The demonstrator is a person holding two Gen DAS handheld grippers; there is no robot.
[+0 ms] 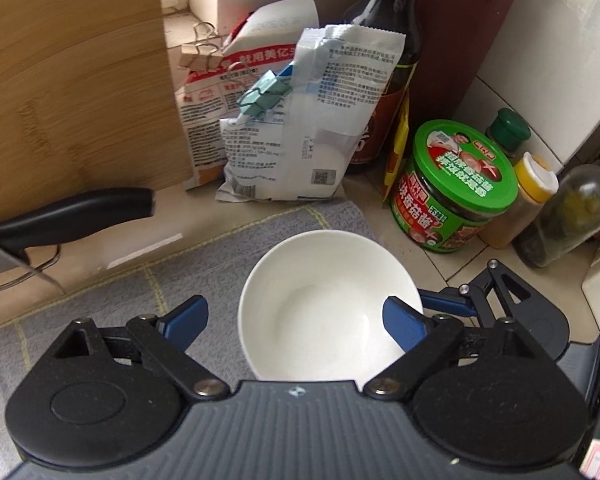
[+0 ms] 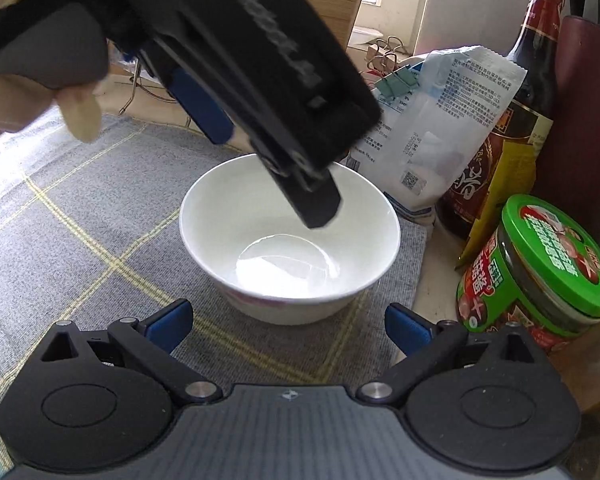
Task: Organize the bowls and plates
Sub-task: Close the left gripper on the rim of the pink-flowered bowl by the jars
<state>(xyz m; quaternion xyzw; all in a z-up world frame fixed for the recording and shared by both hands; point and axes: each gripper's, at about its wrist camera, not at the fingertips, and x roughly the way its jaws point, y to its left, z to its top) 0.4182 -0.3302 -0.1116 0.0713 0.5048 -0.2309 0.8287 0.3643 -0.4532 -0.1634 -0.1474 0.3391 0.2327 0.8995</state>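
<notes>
Right gripper (image 2: 288,326), fingers spread and empty, nearest the lens; beyond it a white bowl (image 2: 290,240) stands upright, mouth up, round with no long axis, on a grey checked mat (image 2: 80,216) on the worktop. Left gripper (image 1: 296,320), fingers spread, straddles the bowl's rim, one finger (image 1: 404,328) inside; contact unclear.

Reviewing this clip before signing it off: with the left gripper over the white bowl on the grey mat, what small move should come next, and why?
Probably close the left gripper on the white bowl's rim. Its jaws stand open, one blue finger inside the bowl, the other outside over the grey mat, neither clearly pressing the wall. The right gripper hangs open short of the bowl.
</notes>
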